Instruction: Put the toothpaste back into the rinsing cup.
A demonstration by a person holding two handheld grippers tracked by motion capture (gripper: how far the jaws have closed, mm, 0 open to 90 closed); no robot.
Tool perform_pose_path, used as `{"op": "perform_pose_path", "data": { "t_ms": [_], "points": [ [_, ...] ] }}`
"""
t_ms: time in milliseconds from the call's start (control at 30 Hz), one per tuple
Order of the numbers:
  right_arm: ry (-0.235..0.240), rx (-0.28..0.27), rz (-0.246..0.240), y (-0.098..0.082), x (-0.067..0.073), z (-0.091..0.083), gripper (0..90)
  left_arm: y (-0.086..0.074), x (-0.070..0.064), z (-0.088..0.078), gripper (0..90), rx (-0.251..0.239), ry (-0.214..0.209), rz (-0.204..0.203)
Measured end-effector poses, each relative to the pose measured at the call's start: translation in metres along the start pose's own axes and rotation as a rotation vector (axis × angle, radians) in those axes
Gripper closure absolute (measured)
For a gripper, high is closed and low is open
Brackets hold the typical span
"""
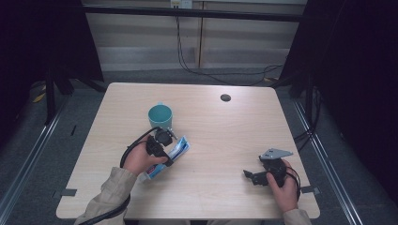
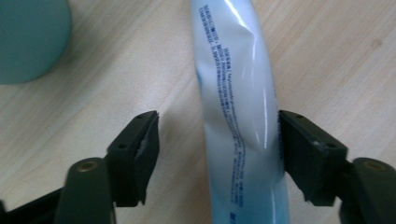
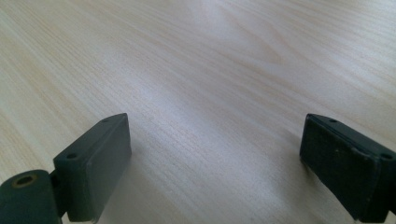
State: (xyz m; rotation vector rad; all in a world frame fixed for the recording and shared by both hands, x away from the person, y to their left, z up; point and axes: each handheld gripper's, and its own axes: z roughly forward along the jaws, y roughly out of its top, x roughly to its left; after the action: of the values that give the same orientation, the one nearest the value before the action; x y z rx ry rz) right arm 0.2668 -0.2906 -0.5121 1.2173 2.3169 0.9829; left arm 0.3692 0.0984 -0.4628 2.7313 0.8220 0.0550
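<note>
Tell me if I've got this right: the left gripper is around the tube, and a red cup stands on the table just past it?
Nearly right, but the cup is teal, not red, as the high view shows. The rest holds: the left gripper has its jaws on either side of the tube, and the cup stands on the table just past it.

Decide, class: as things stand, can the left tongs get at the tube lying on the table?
Probably yes. The left tongs already straddle the tube; one pad looks against it, the other stands apart, and nothing lies between. The teal cup stands clear.

Small blue print on the tube [image 2: 238,116] is illegible.
</note>
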Motion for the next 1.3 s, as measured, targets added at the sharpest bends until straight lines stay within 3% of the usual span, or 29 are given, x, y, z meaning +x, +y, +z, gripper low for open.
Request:
{"op": "perform_pose_path", "data": {
  "t_ms": [233,400,533,667,833,900,1200,1300],
  "points": [
    [0.0,-0.001,-0.002,0.0,0.0,0.0,8.4,0.003,-0.001,0.001,43.0,0.008,-0.015,0.002],
    [0.0,-0.001,-0.001,0.0,0.0,0.0,8.4,0.005,-0.002,0.003,45.5,0.023,-0.024,-0.023],
    [0.0,-0.001,-0.001,0.0,0.0,0.0,8.4,0.008,-0.005,0.008,52.4,0.057,-0.032,-0.023],
    [0.0,-0.001,-0.001,0.0,0.0,0.0,8.4,0.009,-0.006,0.008,55.7,0.061,-0.017,-0.03],
    [0.0,0.001,0.001,0.0,0.0,0.0,8.4,0.01,-0.004,0.004,68.8,0.069,-0.022,-0.061],
    [0.0,0.0,-0.001,0.0,0.0,0.0,8.4,0.01,-0.004,0.004,69.9,0.072,-0.025,-0.063],
    [0.0,-0.001,-0.002,0.0,0.0,0.0,8.4,0.005,-0.002,-0.005,70.3,-0.002,-0.048,-0.056],
    [0.0,0.0,0.0,0.0,0.0,0.0,8.4,0.005,-0.001,-0.014,70.2,-0.066,-0.053,-0.064]
  ]
}}
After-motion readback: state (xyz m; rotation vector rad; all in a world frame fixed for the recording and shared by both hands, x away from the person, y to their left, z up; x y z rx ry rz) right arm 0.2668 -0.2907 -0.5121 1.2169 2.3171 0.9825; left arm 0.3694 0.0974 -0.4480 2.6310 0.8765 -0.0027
